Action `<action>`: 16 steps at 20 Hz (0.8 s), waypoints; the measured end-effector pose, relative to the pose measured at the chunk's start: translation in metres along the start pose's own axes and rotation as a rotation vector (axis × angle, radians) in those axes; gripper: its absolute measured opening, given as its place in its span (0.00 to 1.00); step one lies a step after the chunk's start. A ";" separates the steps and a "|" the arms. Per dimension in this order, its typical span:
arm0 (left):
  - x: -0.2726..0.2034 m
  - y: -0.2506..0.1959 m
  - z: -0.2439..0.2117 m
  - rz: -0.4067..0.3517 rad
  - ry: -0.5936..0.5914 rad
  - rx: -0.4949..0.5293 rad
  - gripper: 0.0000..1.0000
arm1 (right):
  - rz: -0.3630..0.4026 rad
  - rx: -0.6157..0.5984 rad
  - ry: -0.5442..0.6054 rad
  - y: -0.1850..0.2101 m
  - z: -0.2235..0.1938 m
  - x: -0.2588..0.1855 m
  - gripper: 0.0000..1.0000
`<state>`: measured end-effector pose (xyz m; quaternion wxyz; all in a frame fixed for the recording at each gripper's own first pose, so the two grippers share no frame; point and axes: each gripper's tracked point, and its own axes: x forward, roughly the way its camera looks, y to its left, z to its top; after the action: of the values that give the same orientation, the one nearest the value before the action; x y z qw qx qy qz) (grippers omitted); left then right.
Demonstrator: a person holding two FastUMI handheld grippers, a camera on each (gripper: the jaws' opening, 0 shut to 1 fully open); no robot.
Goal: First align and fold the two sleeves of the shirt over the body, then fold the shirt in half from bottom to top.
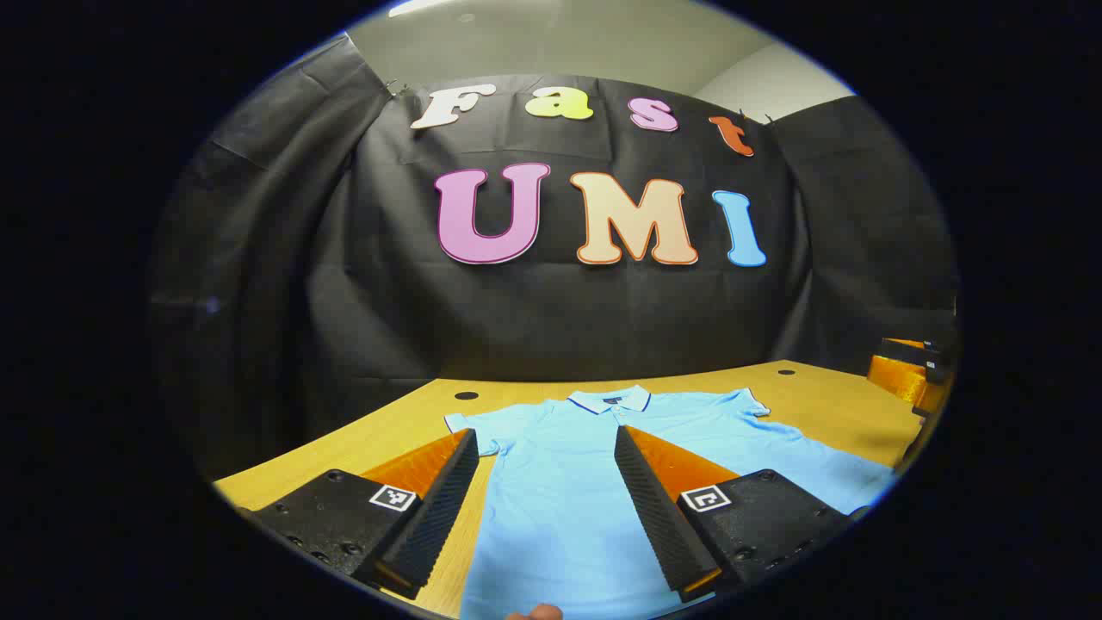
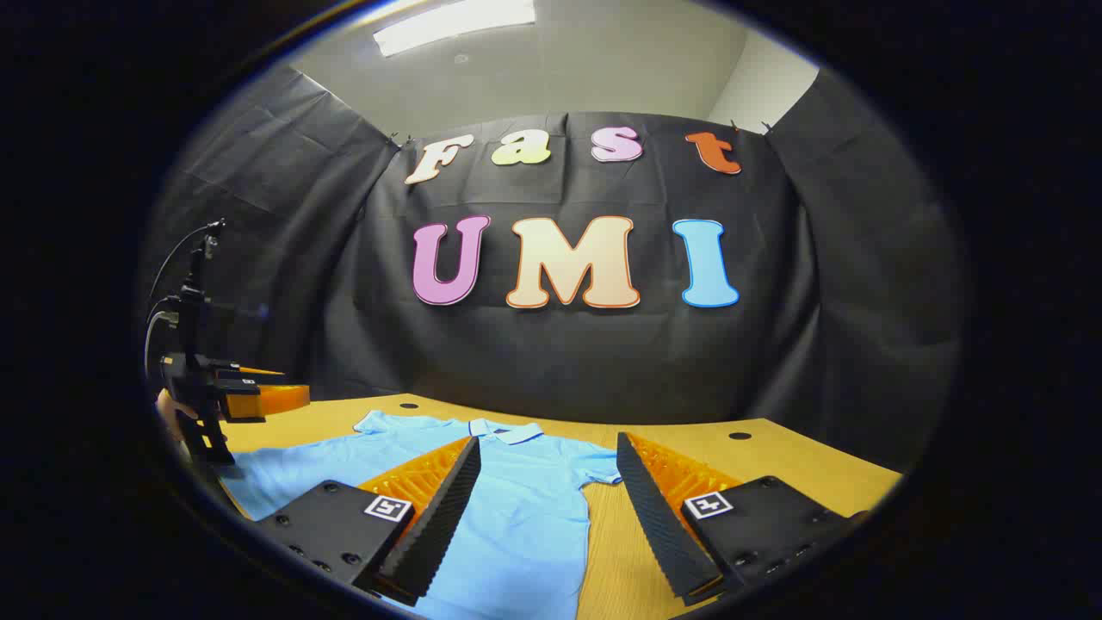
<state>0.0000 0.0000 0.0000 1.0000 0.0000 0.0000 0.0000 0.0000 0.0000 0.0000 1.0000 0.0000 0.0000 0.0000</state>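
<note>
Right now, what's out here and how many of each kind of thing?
Shirts: 1, a light blue polo shirt lying flat, sleeves unfolded.
Grippers: 2, the left gripper and the right gripper, both open above the shirt.
Tables: 1, the wooden table.
Total: 4

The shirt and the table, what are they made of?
The shirt looks like soft, matte knit cloth, probably cotton: it lies limp and flat with small wrinkles and a folded collar. The table looks like wood or a wood-look board with a smooth, slightly shiny finish; faint grain lines show, so which one is unclear.
</note>
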 end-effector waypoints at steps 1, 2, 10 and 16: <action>0.000 0.000 0.002 0.002 -0.005 0.002 0.95 | -0.001 0.002 0.001 -0.001 0.000 0.000 0.99; 0.000 0.001 0.002 0.005 -0.008 0.004 0.95 | 0.000 0.005 0.003 0.000 -0.001 0.001 0.98; 0.001 0.003 0.005 0.011 -0.009 0.009 0.95 | 0.014 -0.011 0.032 0.006 -0.013 0.004 0.98; 0.003 0.001 0.000 0.001 0.004 -0.003 0.95 | 0.032 0.001 0.057 0.010 -0.020 0.008 0.99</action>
<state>0.0025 0.0013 0.0000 1.0000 -0.0016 0.0020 0.0006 0.0076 0.0103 -0.0195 0.9995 0.0003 0.0286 0.0159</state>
